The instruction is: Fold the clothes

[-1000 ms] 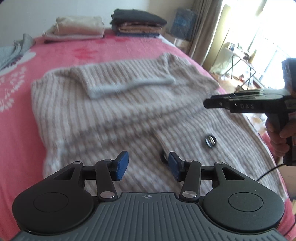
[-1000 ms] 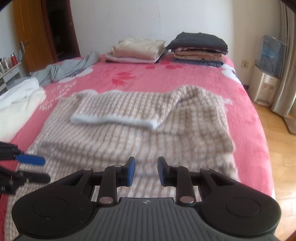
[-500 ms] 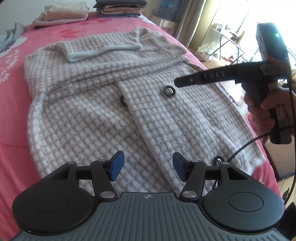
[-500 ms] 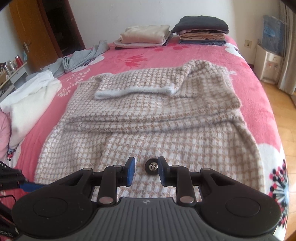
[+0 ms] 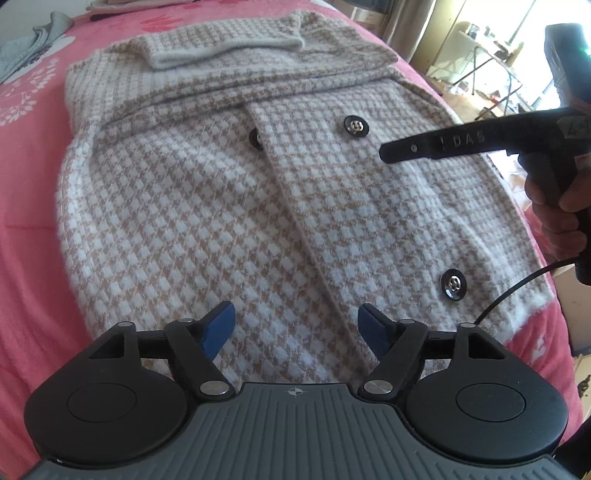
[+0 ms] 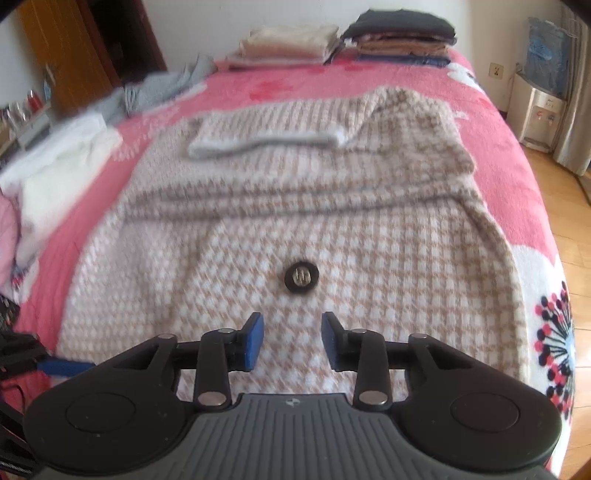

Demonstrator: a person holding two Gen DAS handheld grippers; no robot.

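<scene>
A beige and white houndstooth coat [image 5: 207,206] [image 6: 369,240] lies flat on the pink bed, front up, with black buttons [image 5: 356,126] [image 6: 302,277] and a sleeve folded across its top. My left gripper [image 5: 296,328] hovers over the coat's near hem by the front placket; its jaws are opening and nothing is between them. My right gripper [image 6: 291,339] hangs over the coat's lower right part, just short of a button; its jaws are opening too, with nothing between them. In the left wrist view the right gripper [image 5: 406,149] shows side-on, held by a hand [image 5: 554,218].
The pink bedspread [image 6: 524,177] surrounds the coat. Two stacks of folded clothes [image 6: 291,44] [image 6: 402,35] sit at the bed's far end. Grey and white garments [image 6: 59,166] lie at the left. The bed's right edge drops to a wooden floor [image 6: 565,206].
Both grippers moved back toward the coat's near hem and tilted further down, so the buttons came into view. Both sets of jaws stand wider, the left much more.
</scene>
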